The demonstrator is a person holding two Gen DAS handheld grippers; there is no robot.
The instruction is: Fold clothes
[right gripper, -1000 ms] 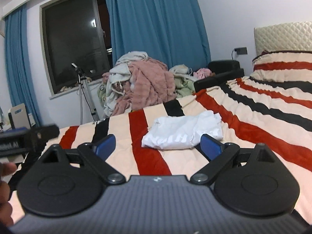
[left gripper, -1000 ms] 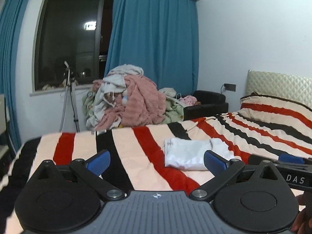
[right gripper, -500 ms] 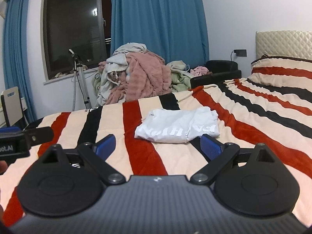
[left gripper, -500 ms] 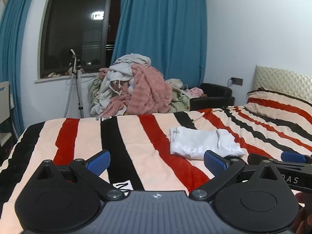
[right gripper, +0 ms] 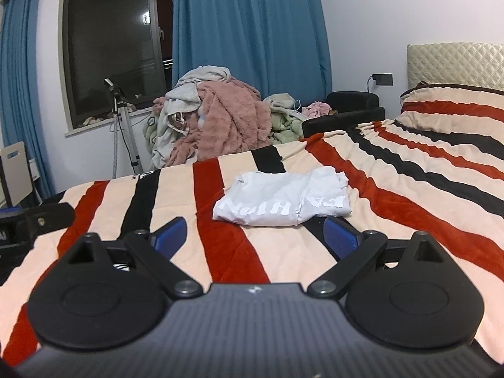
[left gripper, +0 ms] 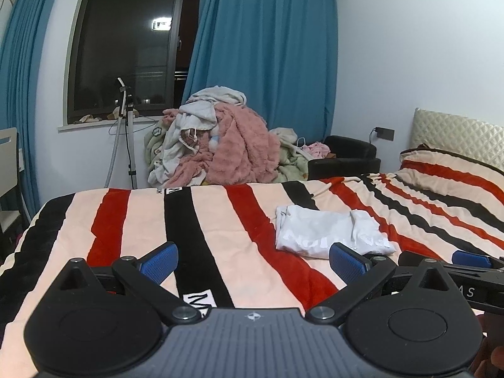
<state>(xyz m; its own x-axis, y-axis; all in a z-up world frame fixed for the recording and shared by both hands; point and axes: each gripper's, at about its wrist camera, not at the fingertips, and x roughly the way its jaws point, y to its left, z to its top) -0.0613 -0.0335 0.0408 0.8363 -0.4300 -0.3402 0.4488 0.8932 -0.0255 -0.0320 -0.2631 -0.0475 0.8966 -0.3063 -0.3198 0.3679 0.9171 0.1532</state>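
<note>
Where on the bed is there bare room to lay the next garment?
The striped blanket is bare left of the folded white T-shirt, out to the bed's left edge. Also bare right of it toward the striped pillow. The clothes pile behind is crowded.

One folded white garment (right gripper: 282, 203) lies on one striped bed (right gripper: 409, 189). Two claws show, the left claw (left gripper: 253, 260) and the right claw (right gripper: 255, 236), each with two blue fingertips. Beyond the bed's far edge: one clothes heap (left gripper: 220, 145), one tripod (left gripper: 127, 132), two blue curtains.
</note>
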